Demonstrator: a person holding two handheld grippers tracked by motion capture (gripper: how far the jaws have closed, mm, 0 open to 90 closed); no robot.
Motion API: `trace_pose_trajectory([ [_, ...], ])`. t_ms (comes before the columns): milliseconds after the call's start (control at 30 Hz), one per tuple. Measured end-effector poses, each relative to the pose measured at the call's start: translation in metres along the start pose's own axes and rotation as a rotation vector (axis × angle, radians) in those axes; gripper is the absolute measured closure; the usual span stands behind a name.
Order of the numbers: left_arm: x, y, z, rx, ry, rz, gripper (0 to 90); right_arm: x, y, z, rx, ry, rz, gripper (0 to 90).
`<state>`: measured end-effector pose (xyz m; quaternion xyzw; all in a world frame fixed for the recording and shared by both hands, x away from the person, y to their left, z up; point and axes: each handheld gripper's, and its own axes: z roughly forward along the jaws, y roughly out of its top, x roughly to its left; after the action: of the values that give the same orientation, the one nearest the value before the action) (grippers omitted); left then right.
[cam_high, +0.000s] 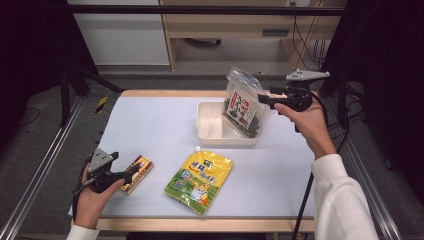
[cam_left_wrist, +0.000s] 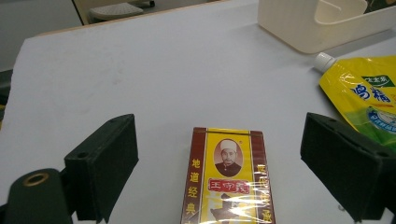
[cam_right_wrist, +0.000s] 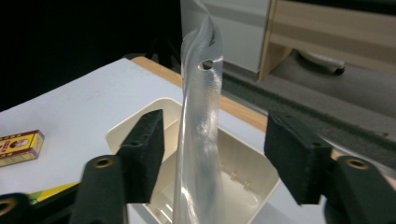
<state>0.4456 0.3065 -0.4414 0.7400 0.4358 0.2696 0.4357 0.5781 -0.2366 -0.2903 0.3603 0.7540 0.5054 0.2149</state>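
Risk item: clear bag (cam_high: 244, 104), upright in tray (cam_high: 210, 136), liable to topple; right gripper (cam_right_wrist: 212, 154) spread, pads clear. Left gripper (cam_left_wrist: 219, 168) spread astride box (cam_left_wrist: 229, 182).

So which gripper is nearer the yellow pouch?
Left. The left gripper sits over the small box beside the yellow pouch; the right gripper is across the table at the white tray.

bare table (cam_high: 150, 125) left of bin (cam_high: 205, 131), yellow pouch (cam_high: 200, 181) nearer
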Motion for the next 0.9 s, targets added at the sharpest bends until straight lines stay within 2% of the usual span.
trace_pose_trajectory([
  [67, -0.001, 0.000, 0.001, -0.001, -0.001, 0.004, 10.2, 0.003, -0.003, -0.011, -0.005, -0.013, -0.002, 31.4],
  [133, -0.003, 0.001, 0.001, 0.001, -0.005, 0.011, 10.0, 0.007, -0.007, -0.021, 0.005, -0.053, 0.000, 28.7],
  [200, -0.004, 0.001, 0.002, 0.005, -0.007, 0.016, 9.4, 0.012, -0.012, -0.033, -0.006, -0.069, 0.004, 27.3],
  [400, -0.007, 0.002, 0.002, 0.003, -0.008, 0.032, 9.1, 0.029, -0.039, -0.055, 0.004, -0.108, 0.012, 21.6],
  [667, -0.012, 0.002, 0.002, 0.006, -0.022, 0.043, 8.0, 0.054, -0.076, -0.057, 0.033, -0.082, 0.023, 18.5],
  [800, -0.016, 0.003, 0.003, 0.011, -0.037, 0.056, 7.5, 0.062, -0.088, -0.051, 0.055, -0.097, 0.008, 17.6],
  [900, -0.022, 0.005, 0.005, 0.011, -0.056, 0.071, 6.7, 0.068, -0.098, -0.048, 0.063, -0.120, 0.051, 17.7],
])
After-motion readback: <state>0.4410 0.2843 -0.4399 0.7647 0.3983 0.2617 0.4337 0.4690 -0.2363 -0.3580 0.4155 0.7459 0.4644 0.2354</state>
